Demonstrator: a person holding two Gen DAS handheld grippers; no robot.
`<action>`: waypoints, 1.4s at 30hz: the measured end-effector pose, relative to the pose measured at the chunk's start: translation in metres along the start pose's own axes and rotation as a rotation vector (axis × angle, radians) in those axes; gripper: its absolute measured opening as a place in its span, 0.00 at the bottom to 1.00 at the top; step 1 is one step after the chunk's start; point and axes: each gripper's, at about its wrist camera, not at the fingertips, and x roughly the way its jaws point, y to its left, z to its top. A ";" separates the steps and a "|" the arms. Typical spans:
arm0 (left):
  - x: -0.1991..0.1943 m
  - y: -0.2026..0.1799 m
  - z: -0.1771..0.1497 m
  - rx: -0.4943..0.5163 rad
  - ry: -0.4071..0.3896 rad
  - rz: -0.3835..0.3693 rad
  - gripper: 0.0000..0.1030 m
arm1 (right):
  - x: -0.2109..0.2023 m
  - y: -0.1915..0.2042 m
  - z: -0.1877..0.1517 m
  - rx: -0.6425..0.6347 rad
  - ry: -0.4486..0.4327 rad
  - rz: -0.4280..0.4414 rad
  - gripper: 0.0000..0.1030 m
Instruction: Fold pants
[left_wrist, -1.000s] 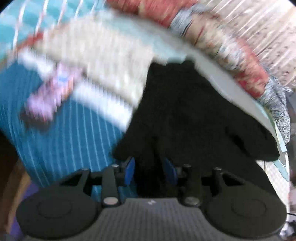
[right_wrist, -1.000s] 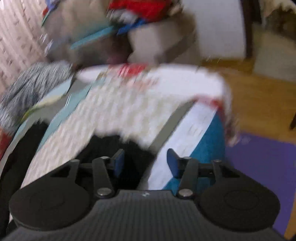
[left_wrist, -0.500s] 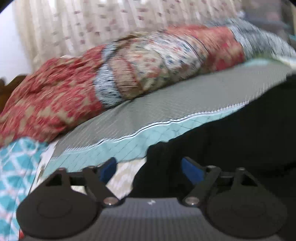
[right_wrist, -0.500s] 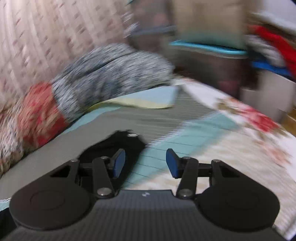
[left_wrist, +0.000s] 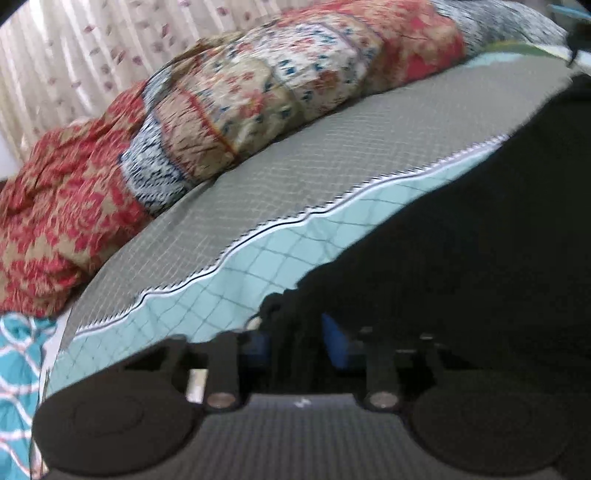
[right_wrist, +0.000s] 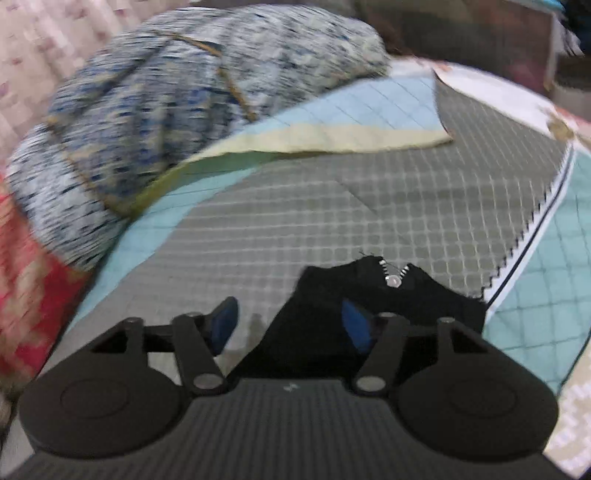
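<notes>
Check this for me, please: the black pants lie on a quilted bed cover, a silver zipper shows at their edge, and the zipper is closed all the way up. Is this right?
One point is wrong: the zipper is open, its two rows of teeth spreading apart above the slider, as the right wrist view shows. The rest holds: the black pants lie on the quilted bed cover, with the silver zipper at their edge.

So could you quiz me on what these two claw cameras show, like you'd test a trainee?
1. True or false: the black pants lie on a quilted bedspread.
2. Which claw has black fabric pinched between its blue pads: left or right?
3. What metal detail shows on the pants edge in the right wrist view?
A. a buckle
B. a zipper
C. a button

Key:
1. True.
2. The left claw, closing on a fold; the right claw is opening.
3. B.
</notes>
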 end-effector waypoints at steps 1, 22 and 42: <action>-0.001 -0.004 0.000 0.007 -0.001 0.002 0.12 | 0.007 0.000 -0.002 0.011 0.009 -0.012 0.64; -0.205 -0.001 -0.043 -0.103 -0.282 0.085 0.08 | -0.205 -0.141 -0.005 0.057 -0.168 0.162 0.08; -0.306 -0.089 -0.185 -0.119 -0.176 0.002 0.15 | -0.258 -0.385 -0.138 0.353 -0.031 0.085 0.29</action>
